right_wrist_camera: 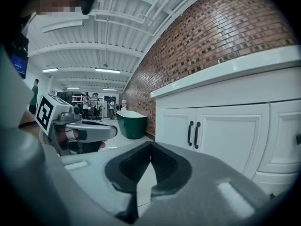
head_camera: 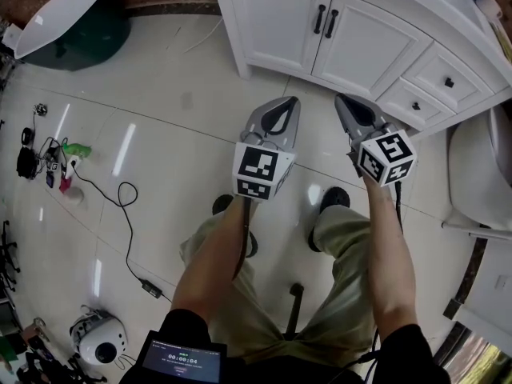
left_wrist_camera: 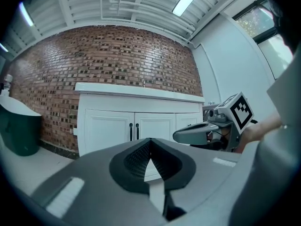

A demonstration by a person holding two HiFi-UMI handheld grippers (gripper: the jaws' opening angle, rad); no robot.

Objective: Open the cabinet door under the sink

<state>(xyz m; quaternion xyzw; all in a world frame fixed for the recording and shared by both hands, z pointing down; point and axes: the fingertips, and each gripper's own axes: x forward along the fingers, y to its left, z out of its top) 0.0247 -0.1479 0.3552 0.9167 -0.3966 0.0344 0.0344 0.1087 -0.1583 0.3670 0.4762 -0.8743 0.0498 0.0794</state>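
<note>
The white sink cabinet [head_camera: 276, 18] stands at the top of the head view, both doors closed. Two black handles [head_camera: 320, 18] [head_camera: 331, 24] sit side by side at the seam. My left gripper [head_camera: 293, 101] and right gripper [head_camera: 342, 98] hover over the tiled floor just short of the cabinet, both shut and holding nothing. In the left gripper view its shut tips [left_wrist_camera: 150, 140] point level at the doors and handles [left_wrist_camera: 134, 132], with the right gripper [left_wrist_camera: 178, 135] alongside. From the right gripper view, its shut tips [right_wrist_camera: 150, 143] aim left of the handles [right_wrist_camera: 194, 134].
Drawers [head_camera: 448, 81] adjoin the doors on the right. A dark green tub [head_camera: 72, 22] stands at the far left, and a white toilet [head_camera: 480, 166] at the right edge. A black cable [head_camera: 120, 206] and small devices [head_camera: 100, 338] lie on the floor to the left. The person's legs are below.
</note>
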